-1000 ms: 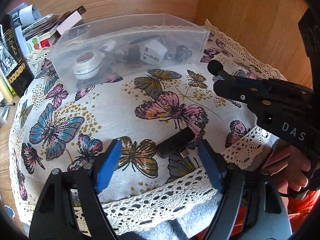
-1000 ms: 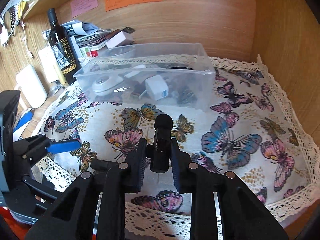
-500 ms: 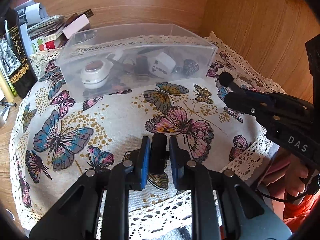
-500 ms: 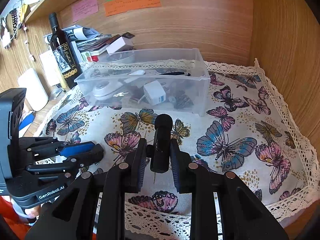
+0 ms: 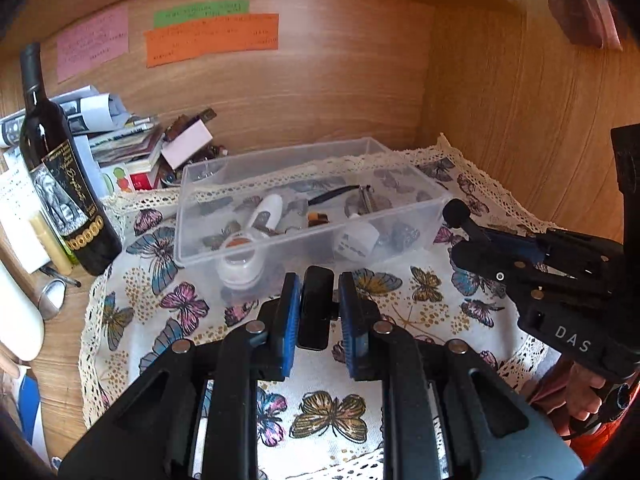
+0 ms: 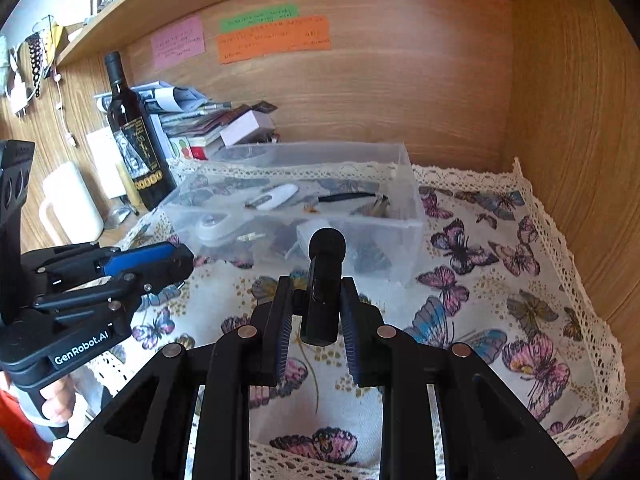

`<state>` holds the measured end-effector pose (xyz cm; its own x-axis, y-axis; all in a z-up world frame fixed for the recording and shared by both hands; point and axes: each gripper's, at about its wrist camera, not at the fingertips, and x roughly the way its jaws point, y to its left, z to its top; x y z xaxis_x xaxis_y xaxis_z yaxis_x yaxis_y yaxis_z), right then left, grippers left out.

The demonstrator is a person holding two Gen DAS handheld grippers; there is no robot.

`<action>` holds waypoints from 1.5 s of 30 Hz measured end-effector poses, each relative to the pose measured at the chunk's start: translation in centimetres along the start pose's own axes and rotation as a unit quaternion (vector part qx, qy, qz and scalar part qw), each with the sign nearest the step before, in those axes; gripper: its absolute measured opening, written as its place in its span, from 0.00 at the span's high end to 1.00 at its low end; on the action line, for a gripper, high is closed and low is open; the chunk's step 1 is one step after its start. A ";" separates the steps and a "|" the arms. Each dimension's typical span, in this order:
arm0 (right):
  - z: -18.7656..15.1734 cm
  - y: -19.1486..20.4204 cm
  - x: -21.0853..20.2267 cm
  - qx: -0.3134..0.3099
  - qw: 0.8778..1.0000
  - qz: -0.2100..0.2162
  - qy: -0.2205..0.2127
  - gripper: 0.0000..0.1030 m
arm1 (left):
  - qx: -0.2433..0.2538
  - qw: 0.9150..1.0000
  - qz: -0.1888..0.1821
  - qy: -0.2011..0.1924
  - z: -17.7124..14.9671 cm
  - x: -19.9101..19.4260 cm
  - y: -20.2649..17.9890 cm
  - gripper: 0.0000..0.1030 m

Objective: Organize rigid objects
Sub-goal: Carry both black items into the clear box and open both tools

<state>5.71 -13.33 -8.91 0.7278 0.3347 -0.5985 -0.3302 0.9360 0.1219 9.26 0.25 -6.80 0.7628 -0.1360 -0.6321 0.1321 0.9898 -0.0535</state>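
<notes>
My left gripper is shut on a small flat black device and holds it above the butterfly cloth, in front of the clear plastic box. My right gripper is shut on a small black microphone with a foam tip, also in front of the box. The box holds several small items, among them a white charger and a round white jar. The right gripper with the microphone shows at the right of the left wrist view. The left gripper shows at the left of the right wrist view.
A dark wine bottle stands left of the box, with a pile of papers and small boxes behind it. Wooden walls close the back and right. The lace-edged cloth covers the surface. A white mug stands far left.
My left gripper closed on the black device lying on the cloth and lifted it toward the box. My right gripper kept hold of the microphone and rose slightly.
</notes>
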 end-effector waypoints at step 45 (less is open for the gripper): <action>5.6 -2.9 10.6 -0.009 0.998 -0.031 0.049 0.79 | -0.054 0.996 0.005 0.073 5.6 11.0 4.7 0.81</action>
<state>17.70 -11.90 -11.16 0.6852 0.2639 -0.6789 -0.2981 0.9520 0.0693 21.78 3.14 -9.70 0.6621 -0.1264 -0.7387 0.0502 0.9909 -0.1245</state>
